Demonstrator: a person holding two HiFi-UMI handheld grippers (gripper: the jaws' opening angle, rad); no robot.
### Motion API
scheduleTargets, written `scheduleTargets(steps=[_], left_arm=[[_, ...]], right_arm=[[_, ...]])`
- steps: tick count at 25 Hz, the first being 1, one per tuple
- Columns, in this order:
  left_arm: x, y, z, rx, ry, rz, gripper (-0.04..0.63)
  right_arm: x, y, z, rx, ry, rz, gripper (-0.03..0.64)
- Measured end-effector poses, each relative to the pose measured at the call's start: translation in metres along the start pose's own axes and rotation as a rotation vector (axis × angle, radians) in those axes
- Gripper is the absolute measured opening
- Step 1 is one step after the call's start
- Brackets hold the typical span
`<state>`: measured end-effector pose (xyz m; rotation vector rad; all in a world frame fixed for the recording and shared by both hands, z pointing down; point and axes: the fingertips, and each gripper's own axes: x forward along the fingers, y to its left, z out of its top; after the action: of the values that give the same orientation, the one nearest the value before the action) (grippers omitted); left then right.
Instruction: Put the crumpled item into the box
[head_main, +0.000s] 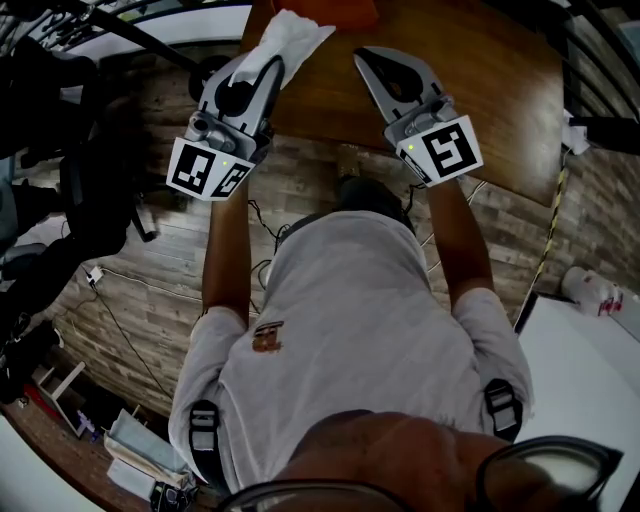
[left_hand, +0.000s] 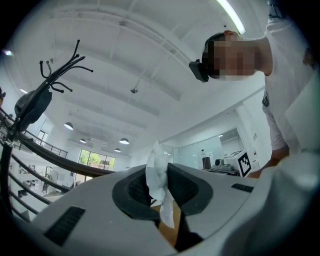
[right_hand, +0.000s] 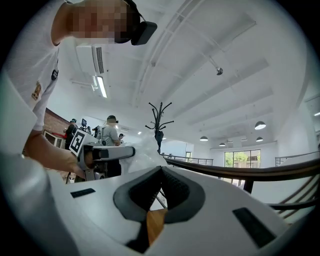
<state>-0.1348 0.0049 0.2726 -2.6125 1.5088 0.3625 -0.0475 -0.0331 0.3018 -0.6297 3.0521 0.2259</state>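
My left claw (head_main: 272, 68) is pinched on the crumpled white paper (head_main: 290, 35) at the upper middle of the head view, over the wooden counter (head_main: 490, 90), while my right claw (head_main: 365, 58) beside it sits closed and empty.

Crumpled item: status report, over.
Left gripper shut on crumpled white paper, over the wooden table. Right gripper shut, empty. Nothing seen blocking; box not clearly in view.
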Motion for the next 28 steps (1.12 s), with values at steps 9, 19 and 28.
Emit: scheduleTargets(steps=[9, 19, 28], left_arm=[[0.088, 0.039, -0.030, 0.012, 0.052, 0.019, 0.075], [0.152, 0.075, -0.067, -0.022, 0.123, 0.034, 0.075], [0.176, 0.106, -0.100, -0.051, 0.217, -0.005, 0.075]], right_arm=[[0.033, -0.092, -0.018, -0.036, -0.003, 0.038, 0.032], [0.053, -0.168, -0.043, -0.014, 0.061, 0.054, 0.032], [0.072, -0.192, -0.059, 0.013, 0.085, 0.014, 0.032]])
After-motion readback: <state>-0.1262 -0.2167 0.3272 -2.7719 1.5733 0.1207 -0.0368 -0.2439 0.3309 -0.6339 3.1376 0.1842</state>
